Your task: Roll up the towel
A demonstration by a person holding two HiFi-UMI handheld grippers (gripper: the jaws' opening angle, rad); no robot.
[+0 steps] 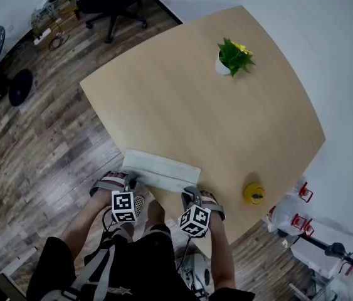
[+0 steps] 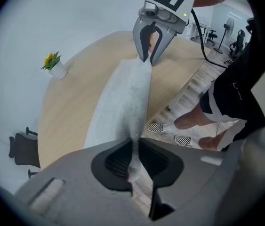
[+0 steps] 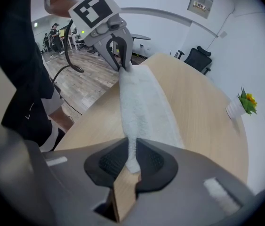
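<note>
- At the near edge of the table (image 1: 182, 105) lies the towel (image 1: 160, 170), folded into a pale strip. Its long axis runs left to right along that edge.
- On its left end the left hand-held gripper (image 2: 133, 160) has its pads clamped on a pinch of cloth. The right hand-held gripper (image 3: 131, 160) is clamped the same way on the right end.
- The towel's near hem is raised between the two grips. The rest lies flat on the far side, toward the middle of the table.
- Each hand is on its own end, so neither is nearer. I judge that a roll would carry the held hem away from the person, across the short width.
- Count: one towel, two hand-held grippers, one potted plant (image 1: 234, 56) far across the table, and one yellow round thing (image 1: 254, 194) near the right edge, both well apart from the towel.
</note>
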